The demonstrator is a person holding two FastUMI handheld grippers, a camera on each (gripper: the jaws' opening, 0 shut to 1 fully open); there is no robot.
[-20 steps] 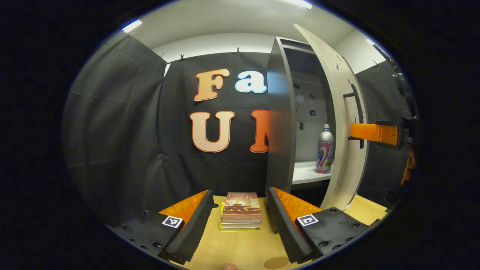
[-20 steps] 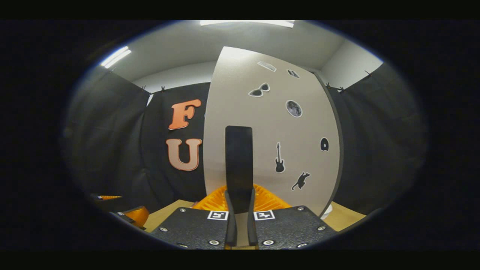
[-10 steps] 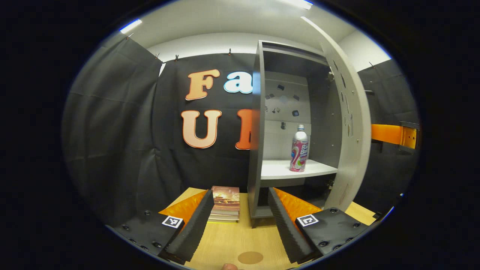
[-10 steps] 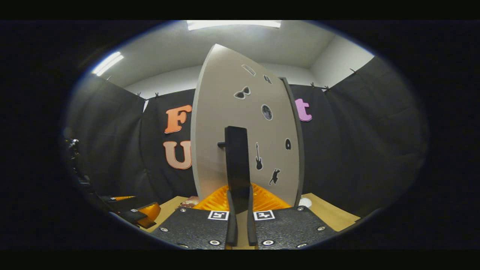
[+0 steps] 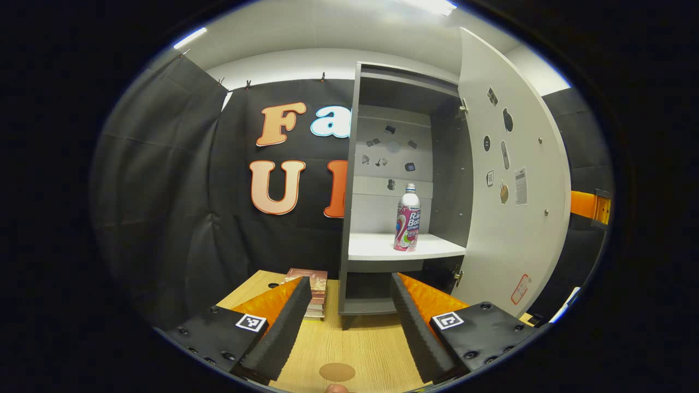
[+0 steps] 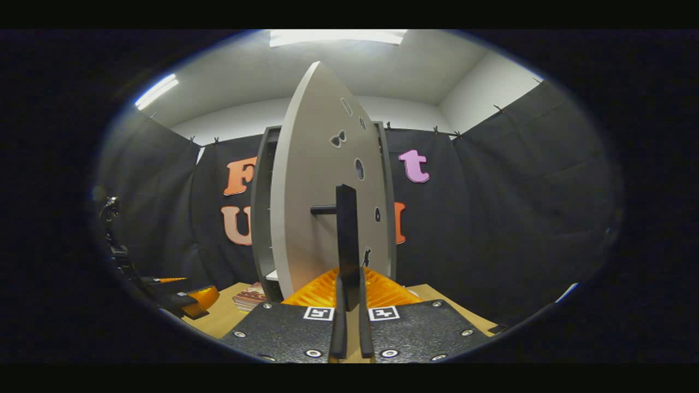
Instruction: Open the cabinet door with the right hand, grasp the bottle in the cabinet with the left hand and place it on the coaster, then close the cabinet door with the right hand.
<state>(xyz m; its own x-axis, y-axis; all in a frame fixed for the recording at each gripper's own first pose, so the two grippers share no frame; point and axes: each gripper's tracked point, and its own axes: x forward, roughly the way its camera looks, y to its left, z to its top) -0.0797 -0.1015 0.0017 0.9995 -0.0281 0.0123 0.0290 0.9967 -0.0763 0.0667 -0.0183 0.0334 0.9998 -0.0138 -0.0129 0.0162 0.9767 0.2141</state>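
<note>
— What stands biggest in the left gripper view?

— The tall grey cabinet point(image 5: 404, 164), its flat pale door point(image 5: 513, 180) swung wide toward three o'clock, small stickers on the inner face. It stands on a light wood-grain table point(image 5: 355, 344).

— And the bottle?

— A slim pink-and-white metal bottle with a silver neck point(image 5: 407, 218) stands upright on the white shelf point(image 5: 382, 248), long axis vertical, cap at twelve o'clock. It sits toward one o'clock from the left gripper point(image 5: 349, 322), well apart from it, whose ribbed fingers point(image 5: 284, 322) are spread wide with nothing between them.

— The right gripper?

— In the right gripper view, the right gripper point(image 6: 349, 305) is clamped on the door's black bar handle point(image 6: 347, 240), fingers pressed close on either side.

— Smaller things?

— A stack of books point(image 5: 314, 289) at eleven o'clock; a round brown coaster point(image 5: 337, 372) lies flat at six o'clock.
</note>
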